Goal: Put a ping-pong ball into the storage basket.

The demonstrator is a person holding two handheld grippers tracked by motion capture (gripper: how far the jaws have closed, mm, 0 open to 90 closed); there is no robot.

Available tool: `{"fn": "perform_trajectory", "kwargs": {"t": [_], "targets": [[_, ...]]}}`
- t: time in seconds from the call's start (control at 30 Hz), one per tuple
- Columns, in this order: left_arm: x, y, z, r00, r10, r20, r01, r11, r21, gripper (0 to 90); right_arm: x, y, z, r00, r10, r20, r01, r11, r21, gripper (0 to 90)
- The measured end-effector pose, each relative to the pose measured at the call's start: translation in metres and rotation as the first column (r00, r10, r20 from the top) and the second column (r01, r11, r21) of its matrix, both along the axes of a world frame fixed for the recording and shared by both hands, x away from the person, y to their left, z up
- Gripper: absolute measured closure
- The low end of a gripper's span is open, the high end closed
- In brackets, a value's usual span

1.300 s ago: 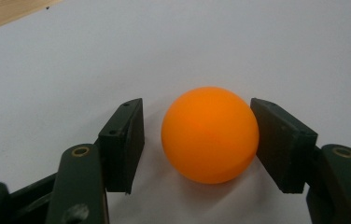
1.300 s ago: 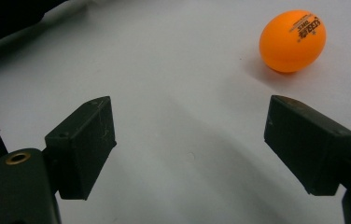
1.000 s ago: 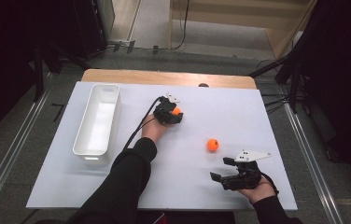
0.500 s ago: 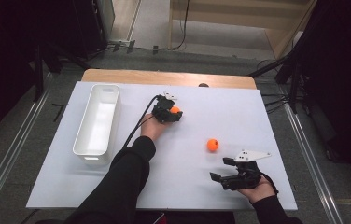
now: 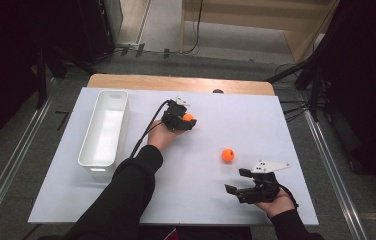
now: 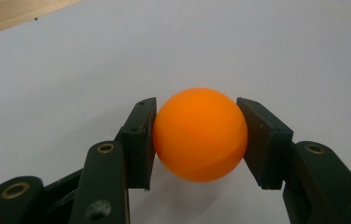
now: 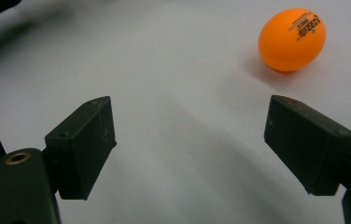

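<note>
Tray: a long white tray [image 5: 103, 127] is set at the left of the white sheet [image 5: 126, 200], lengthwise away from the person, well apart from both balls.
Cable: a black cable [image 5: 148, 127] is trailed from the left gripper back along the forearm, between the tray and the hand.
Left gripper: the left gripper [image 5: 185, 120] is seen near the far middle of the sheet, right of the tray – its jaws are clamped on an orange ball.
Held ball: the held ball [image 6: 200, 134] is pressed on both sides by the pads [image 6: 138, 140]; in the left gripper view bare sheet lies ahead of it, with a strip of wooden table edge [image 6: 15, 14] at the far left corner.
Loose ball: a second orange ball [image 5: 228, 155] is left lying free on the sheet, between the two grippers and nearer the right one; printed lettering is seen on it in the right gripper view [image 7: 292, 38].
Right gripper: the right gripper [image 5: 236, 182] is held near the front right of the sheet, jaws spread wide with nothing between them – the loose ball lies ahead and off to one side, untouched.
Obstructions: nothing is seen standing between the right gripper and the loose ball.
</note>
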State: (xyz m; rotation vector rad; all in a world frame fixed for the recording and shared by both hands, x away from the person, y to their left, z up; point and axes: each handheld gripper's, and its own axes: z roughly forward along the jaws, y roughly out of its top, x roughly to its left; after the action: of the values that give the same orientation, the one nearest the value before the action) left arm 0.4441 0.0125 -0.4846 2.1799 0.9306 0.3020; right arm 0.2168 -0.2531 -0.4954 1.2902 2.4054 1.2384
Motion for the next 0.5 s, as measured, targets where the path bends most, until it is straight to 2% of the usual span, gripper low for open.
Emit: {"fn": "perform_trajectory", "kwargs": {"t": [0.2,0.5], "targets": [[-0.005,0.002,0.012,1.0000,-0.010,0.002,0.010,0.9998,-0.019,50.3,0.000,0.000,0.000,1.0000,-0.004,-0.004,0.004,1.0000,-0.003,14.9],[-0.012,0.007,0.026,0.9997,-0.025,0.002,0.025,0.9995,-0.016,50.3,0.000,-0.001,0.000,1.0000,-0.002,0.002,0.002,1.0000,-0.008,14.8]]}}
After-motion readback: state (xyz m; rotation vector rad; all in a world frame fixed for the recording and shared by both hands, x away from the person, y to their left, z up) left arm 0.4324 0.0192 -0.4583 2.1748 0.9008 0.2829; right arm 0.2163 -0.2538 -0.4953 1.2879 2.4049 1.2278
